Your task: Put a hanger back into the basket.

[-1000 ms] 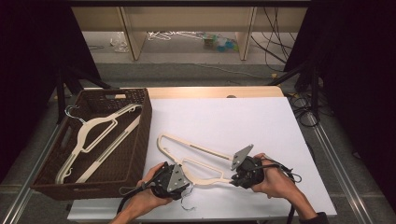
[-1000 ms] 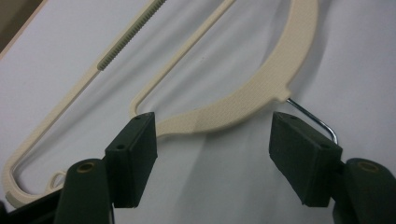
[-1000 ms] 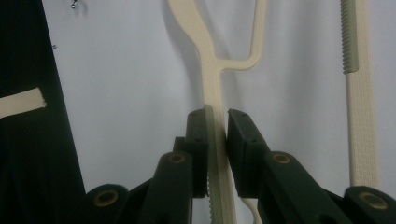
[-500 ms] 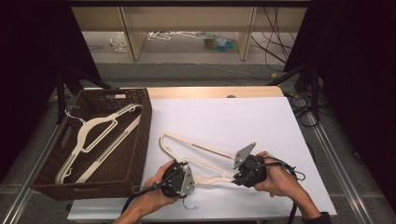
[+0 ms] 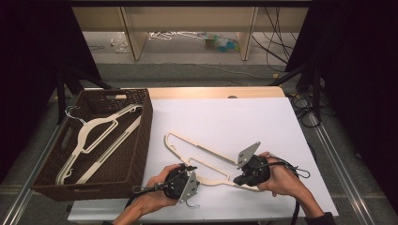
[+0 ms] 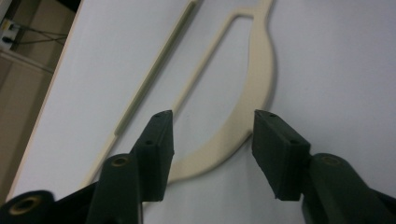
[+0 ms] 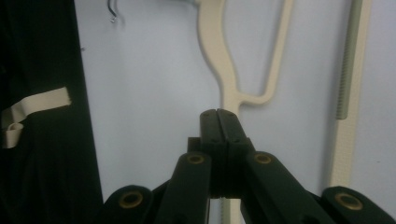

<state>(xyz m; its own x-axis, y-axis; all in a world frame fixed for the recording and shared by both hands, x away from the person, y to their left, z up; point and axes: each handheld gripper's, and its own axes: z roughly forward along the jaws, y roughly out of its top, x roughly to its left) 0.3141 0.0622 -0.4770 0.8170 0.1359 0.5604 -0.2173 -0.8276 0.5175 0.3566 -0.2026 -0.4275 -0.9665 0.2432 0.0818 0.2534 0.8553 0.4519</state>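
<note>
At the left of the table a brown wicker basket (image 5: 136,140) is seen, with a cream hanger (image 5: 96,136) lying inside it, unchanged from the earlier pictures. Just right of the basket, on the white table top (image 5: 234,122), a second cream hanger (image 5: 202,157) is laid flat, its long bar running from the far left toward the near right; against the picture of a second ago it has been turned very slightly, hardly more than that. The left gripper (image 5: 187,180) is held at the near edge by the person's left hand (image 5: 155,194), and since the earlier pictures it has been shifted a little to the right, closer to the hanger's curved shoulder. In the left gripper view its jaws are shown wide apart, set astride that curved shoulder (image 6: 252,93) with nothing pinched between them. A small metal hook (image 5: 190,204) is seen on the table just near of this gripper. Farther right, the right gripper (image 5: 244,177) is kept in the right hand (image 5: 281,178), much where it was before. In the right gripper view its jaws are pressed together on the thin end of the hanger (image 7: 219,60), though the exact contact is hidden behind the pads. No brand, label or writing can be read anywhere.
</note>
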